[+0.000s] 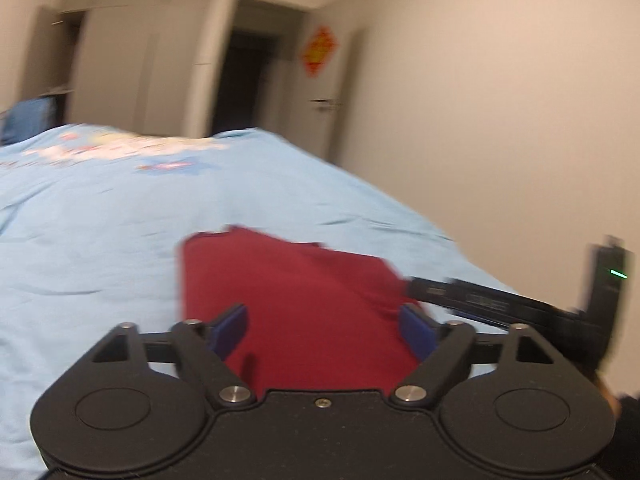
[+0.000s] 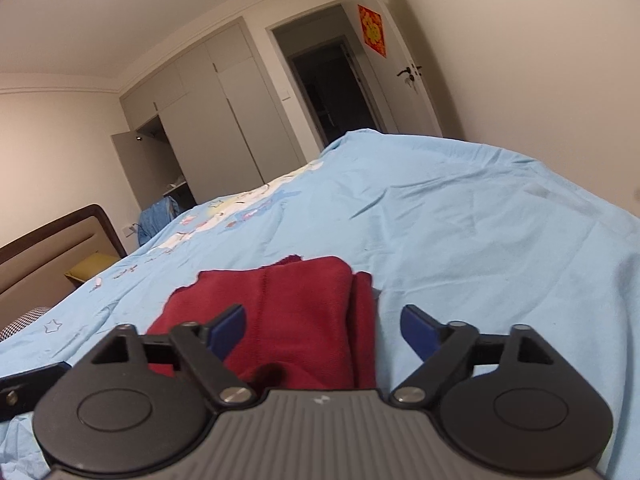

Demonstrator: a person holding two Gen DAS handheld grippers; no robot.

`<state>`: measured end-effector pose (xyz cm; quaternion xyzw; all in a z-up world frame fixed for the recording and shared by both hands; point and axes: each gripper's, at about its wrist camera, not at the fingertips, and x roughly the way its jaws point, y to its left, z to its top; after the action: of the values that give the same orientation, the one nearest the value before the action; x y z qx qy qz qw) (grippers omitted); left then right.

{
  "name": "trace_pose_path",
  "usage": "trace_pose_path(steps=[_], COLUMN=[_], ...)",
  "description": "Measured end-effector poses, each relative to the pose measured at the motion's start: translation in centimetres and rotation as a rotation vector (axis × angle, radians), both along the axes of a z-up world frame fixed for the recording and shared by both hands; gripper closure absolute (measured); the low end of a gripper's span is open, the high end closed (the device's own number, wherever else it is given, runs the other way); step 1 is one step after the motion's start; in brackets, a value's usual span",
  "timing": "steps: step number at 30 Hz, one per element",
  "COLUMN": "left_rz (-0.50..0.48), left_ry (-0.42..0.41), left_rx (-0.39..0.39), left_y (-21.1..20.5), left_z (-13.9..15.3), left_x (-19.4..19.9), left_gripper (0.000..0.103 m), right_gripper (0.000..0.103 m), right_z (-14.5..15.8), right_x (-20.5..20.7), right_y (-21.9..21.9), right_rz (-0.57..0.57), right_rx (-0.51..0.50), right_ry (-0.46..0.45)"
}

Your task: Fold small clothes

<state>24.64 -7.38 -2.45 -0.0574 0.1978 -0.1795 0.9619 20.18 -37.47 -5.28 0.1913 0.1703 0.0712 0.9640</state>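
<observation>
Left gripper: my left gripper hangs just above the near part of the red garment; its jaws stand wide apart and nothing is between them.
Left fingers: the blue pads are on both sides of the red cloth, and I cannot tell if they touch it.
Right gripper: my right gripper is over the near right edge of the same garment; its jaws are also wide and hold nothing.
Right gripper from the left camera: it shows as a dark, blurred body beside the right edge of the cloth.
Red garment: the red garment lies on the bed, folded into a thick flat packet, with a rolled fold along its right side and a rough edge at the far end.
Red garment from the left camera: it looks like a flat rectangle, but the picture is blurred by motion.
Bed: the light blue bed cover is wrinkled, with a cartoon print on its far left part.
Room: grey wardrobe with one open door, dark doorway, and a red decoration on the open door leaf.
Headboard: a brown headboard stands at the left.
</observation>
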Motion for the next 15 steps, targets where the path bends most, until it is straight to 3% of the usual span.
trace_pose_path(steps=[3,7,12,15], left_rz=[0.109,0.196,0.22,0.217], left_ry=[0.058,0.145,0.222,0.261], left_rx=[-0.024,-0.062,-0.084,-0.1], left_y=[1.6,3.9,5.3,5.7], left_z=[-0.2,-0.7,-2.0,-2.7], left_x=[0.8,1.7,2.0,2.1], left_gripper=[0.002,0.001,0.001,0.001], right_gripper=[0.001,0.0,0.0,0.0], right_z=[0.2,0.0,-1.3,-2.4], right_x=[-0.5,-1.2,-2.0,-2.3], right_y=[1.2,2.8,3.7,2.7], right_rz=[0.029,0.062,0.032,-0.023], right_rx=[-0.031,-0.104,-0.204,-0.169], right_ry=[-0.015,-0.015,0.031,0.08])
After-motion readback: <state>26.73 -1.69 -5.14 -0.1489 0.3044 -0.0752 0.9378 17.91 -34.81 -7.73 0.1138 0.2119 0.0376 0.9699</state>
